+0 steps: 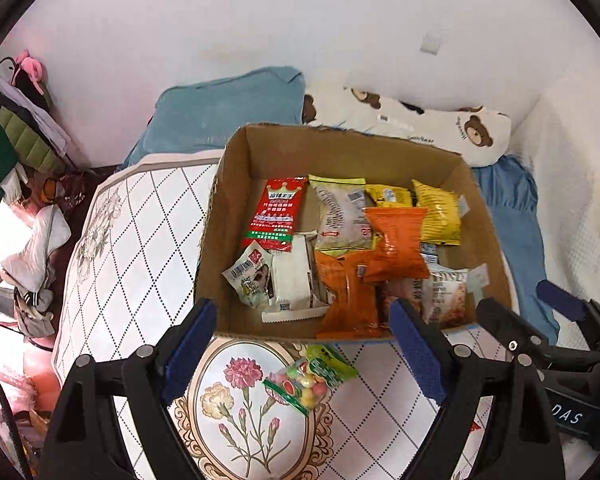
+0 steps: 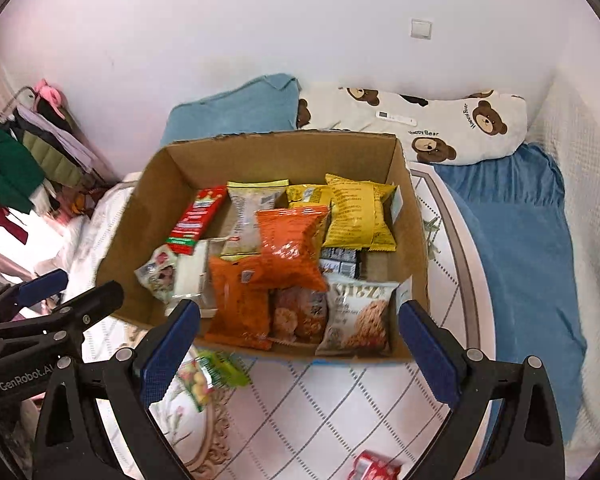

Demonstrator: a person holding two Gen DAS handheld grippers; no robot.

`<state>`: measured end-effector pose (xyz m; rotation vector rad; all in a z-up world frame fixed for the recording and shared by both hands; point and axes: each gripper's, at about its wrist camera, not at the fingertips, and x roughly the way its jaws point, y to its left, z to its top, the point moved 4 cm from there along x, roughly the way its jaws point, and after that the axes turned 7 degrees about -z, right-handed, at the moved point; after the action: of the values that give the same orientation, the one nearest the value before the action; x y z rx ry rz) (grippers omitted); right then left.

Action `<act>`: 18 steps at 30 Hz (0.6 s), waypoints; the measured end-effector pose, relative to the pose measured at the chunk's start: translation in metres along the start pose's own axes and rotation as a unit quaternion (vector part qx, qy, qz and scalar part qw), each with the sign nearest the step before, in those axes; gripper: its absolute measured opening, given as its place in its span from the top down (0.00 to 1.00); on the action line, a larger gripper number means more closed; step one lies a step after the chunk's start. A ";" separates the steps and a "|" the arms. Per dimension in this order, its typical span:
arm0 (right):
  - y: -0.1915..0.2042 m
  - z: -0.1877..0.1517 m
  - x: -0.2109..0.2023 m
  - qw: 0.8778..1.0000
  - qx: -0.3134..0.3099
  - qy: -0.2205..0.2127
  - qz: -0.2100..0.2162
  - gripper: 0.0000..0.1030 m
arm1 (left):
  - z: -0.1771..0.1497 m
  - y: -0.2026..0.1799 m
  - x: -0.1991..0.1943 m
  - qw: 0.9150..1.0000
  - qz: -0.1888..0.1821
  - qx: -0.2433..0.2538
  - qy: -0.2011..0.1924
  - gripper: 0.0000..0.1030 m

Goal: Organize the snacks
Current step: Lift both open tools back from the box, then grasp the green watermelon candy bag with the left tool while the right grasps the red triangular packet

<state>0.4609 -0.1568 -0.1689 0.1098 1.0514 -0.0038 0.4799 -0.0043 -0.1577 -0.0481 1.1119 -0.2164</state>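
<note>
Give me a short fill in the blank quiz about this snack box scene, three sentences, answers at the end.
1. The snacks sit in an open ____ box.
2. The candy bag lies ____ the box, on the quilt.
3. Both the left gripper and the right gripper are ____, holding nothing.

Answers: cardboard; outside; open

You can't read the small print on the packets in the cardboard box [image 2: 414, 240]; it is too fine. The dark wrapper [image 2: 340, 258] lies mostly buried under the orange bag [image 2: 290, 240]. A red packet [image 2: 374, 468] near the bed's front edge is cut off by the bottom of the right wrist view. The candy bag [image 2: 198, 382] there is blurred and partly behind a blue pad [image 2: 168, 354].
</note>
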 end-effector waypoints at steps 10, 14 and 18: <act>-0.057 -0.099 0.012 0.988 0.121 0.075 0.054 0.02 | -0.079 0.001 0.042 0.996 0.022 0.053 0.075 0.14; -0.077 -0.162 0.026 0.977 0.171 0.117 0.053 0.02 | -0.103 0.004 0.082 0.988 0.044 0.085 0.123 0.14; -0.090 -0.229 0.050 0.963 0.207 0.167 0.035 0.02 | -0.114 -0.001 0.115 0.976 0.079 0.138 0.151 0.14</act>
<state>0.2824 -0.2226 -0.3328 0.5436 1.3730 -0.1458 0.4269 -0.0205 -0.3100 0.3291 1.3710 -0.2386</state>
